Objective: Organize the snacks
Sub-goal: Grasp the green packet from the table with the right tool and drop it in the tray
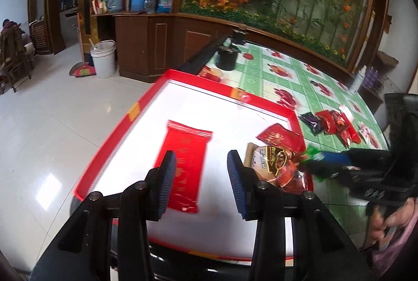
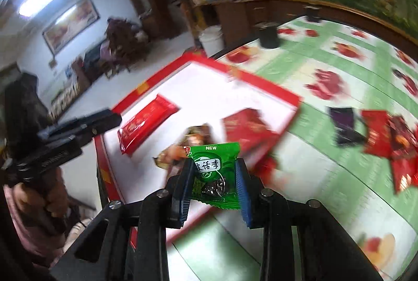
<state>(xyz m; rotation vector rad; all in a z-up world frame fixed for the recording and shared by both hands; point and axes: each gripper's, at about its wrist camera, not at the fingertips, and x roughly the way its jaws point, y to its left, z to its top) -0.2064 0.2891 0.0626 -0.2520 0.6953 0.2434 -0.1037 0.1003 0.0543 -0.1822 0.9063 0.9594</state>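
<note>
A green snack packet is gripped between the pads of the right tool, held above the near corner of the red-rimmed tray. The left tool is held empty, jaws apart, over a long red packet in the tray. More packets lie on the surface to the right.

Tray: white with red rim
Counter cloth: green-and-white checks with red fruit prints
Held packet: green, white lettering
Long packet: red
</note>
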